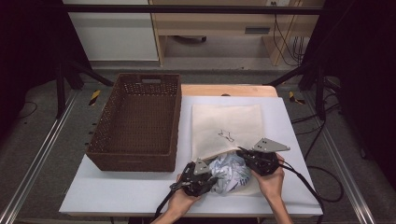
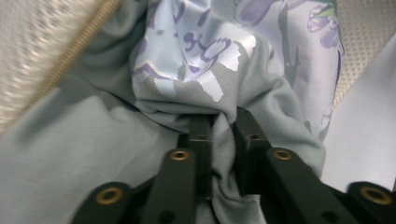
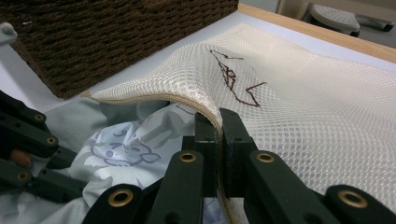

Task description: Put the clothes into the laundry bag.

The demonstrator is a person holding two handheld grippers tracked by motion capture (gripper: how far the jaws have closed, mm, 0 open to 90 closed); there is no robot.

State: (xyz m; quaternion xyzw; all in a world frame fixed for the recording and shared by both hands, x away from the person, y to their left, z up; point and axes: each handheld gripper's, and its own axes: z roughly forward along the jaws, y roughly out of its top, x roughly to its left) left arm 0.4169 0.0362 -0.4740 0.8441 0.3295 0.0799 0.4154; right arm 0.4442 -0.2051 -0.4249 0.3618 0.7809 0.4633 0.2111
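Both my grippers bite — left (image 2: 219, 126) on shirt (image 2: 196, 60), right (image 3: 218, 128) on bag hem (image 3: 154, 99) — careless pulling could slip the hem free.

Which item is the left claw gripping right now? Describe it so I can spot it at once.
Start at the brown woven basket on the white table; right of it lies a cream mesh bag. At the bag's near mouth sits the crumpled garment, pale grey-blue with purple cartoon prints, the only patterned cloth there, pinched by the left claw.

Mesh bag (image 1: 227, 123): cream, with a dark brown stitched figure. Garment (image 1: 229, 171): pale blue-grey, printed with lilac and white motifs. Basket (image 1: 138, 122): dark brown weave. Desk (image 1: 116, 191): white top, light wood edge. Jaws: black.
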